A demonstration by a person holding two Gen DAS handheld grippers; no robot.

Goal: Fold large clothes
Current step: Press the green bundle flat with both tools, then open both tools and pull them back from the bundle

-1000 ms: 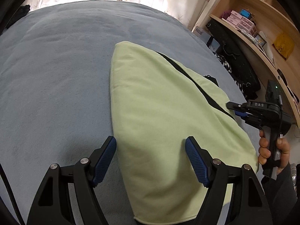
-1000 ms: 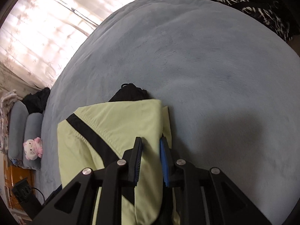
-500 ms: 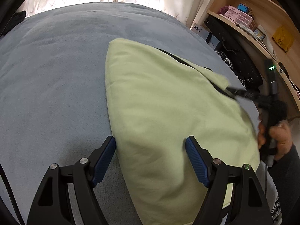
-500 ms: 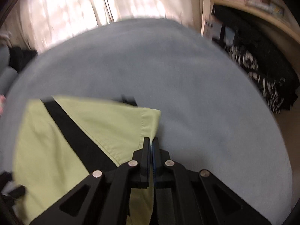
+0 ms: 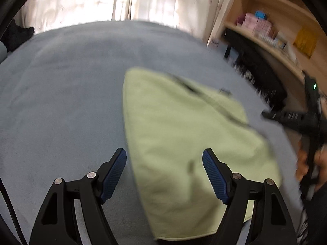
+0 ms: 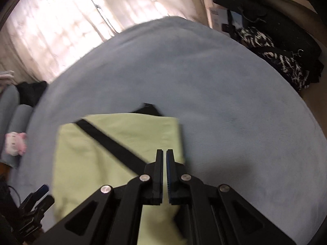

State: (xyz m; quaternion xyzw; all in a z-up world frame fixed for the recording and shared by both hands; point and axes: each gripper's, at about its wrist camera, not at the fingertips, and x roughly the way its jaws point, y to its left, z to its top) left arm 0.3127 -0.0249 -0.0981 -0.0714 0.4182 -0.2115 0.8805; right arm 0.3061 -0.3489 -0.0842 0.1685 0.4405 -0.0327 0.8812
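A pale green garment with a black stripe lies folded on the blue-grey bed. My left gripper is open and empty, held above the garment's near left edge. My right gripper is shut with nothing between its pads, raised above the garment's right edge. It also shows in the left wrist view, off the garment's right side. The left gripper shows in the right wrist view at lower left. Both views are motion-blurred.
Wooden shelves with boxes and dark bags stand to the right of the bed. Curtains hang behind it. Grey pillows and a pink plush toy lie at the left. The bed stretches beyond the garment.
My right gripper closed on the garment's right edge, then let it go and lifted away shut. The left gripper stayed open and pulled back a little.
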